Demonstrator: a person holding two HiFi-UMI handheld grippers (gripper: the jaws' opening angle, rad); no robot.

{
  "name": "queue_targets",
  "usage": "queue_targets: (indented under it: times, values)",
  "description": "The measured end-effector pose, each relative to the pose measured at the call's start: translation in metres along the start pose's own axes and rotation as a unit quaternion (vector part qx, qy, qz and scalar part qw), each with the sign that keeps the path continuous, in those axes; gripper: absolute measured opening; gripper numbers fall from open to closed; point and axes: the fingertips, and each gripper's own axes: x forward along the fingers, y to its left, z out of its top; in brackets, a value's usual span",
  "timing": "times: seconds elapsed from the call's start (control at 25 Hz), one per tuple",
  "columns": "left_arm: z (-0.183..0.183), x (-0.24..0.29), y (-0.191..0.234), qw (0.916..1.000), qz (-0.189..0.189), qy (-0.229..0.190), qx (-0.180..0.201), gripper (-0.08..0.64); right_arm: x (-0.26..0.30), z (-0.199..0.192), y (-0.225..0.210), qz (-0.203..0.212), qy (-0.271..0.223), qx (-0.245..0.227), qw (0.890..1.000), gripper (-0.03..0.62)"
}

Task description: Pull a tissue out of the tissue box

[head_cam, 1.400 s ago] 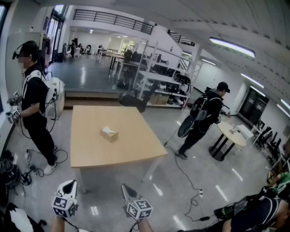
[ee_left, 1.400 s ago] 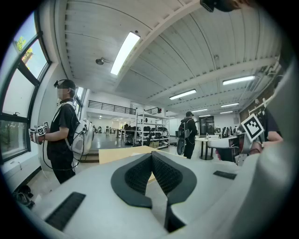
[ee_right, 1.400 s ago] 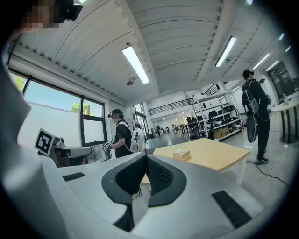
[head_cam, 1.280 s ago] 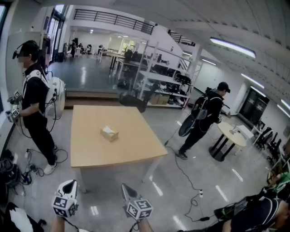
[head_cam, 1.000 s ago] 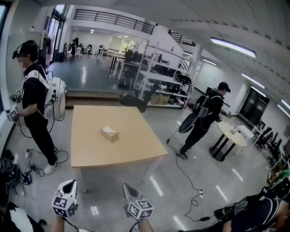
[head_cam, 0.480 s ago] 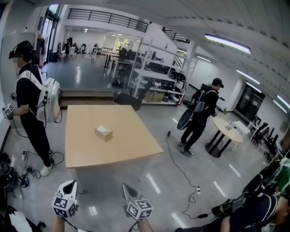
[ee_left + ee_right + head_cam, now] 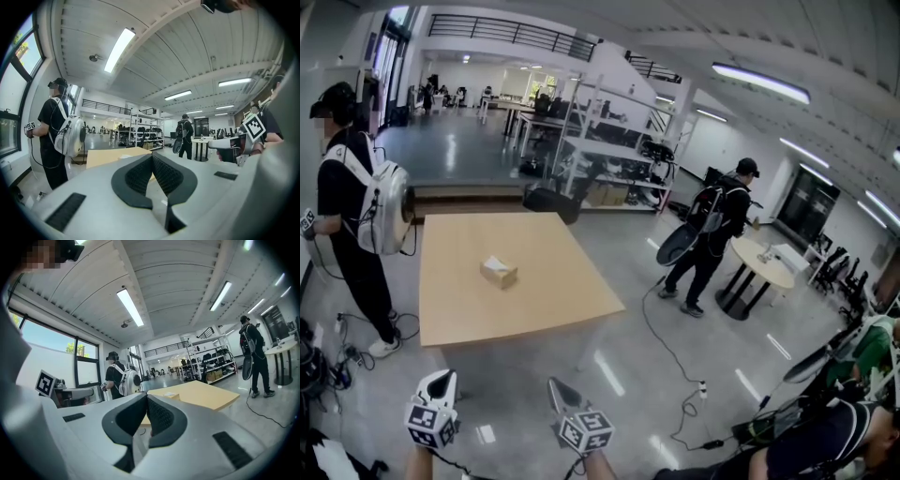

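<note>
One tissue box (image 7: pixel 498 272), pale tissue showing at its top, sits on a tan surface (image 7: pixel 534 309), well ahead of two claws. The left claw (image 7: pixel 152 157) and right claw (image 7: pixel 146 397) are both closed, gripping nothing. Two people stand farther off.

The box (image 7: pixel 498 271) sits on the table (image 7: pixel 567 300), left of its middle. A person (image 7: pixel 345 202) stands left of the table. A second person (image 7: pixel 712 234) stands to its right, beside a round table (image 7: pixel 761 265). Shelves (image 7: pixel 614 155) stand behind, with perhaps a chair (image 7: pixel 548 202) at the table's far edge. The left gripper (image 7: pixel 441 377) and right gripper (image 7: pixel 554 384) lie before the table, well apart from it.
</note>
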Motion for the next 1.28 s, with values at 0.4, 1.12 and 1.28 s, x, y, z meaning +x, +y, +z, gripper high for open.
queue_targets:
  times: [0.4, 1.12, 1.28]
  values:
    - [0.001, 0.024, -0.011, 1.0, -0.007, 0.002, 0.002, 0.008, 0.009, -0.001, -0.017, 0.001, 0.012, -0.007, 1.0, 0.011]
    - [-0.006, 0.13, 0.026, 0.9998, -0.016, 0.014, 0.001, 0.008, 0.104, 0.007, -0.073, 0.005, 0.02, -0.003, 1.0, 0.009]
    - [-0.003, 0.158, 0.039, 0.9998, -0.011, 0.017, -0.002, 0.008, 0.135, 0.016, -0.088, 0.009, 0.023, -0.006, 1.0, 0.011]
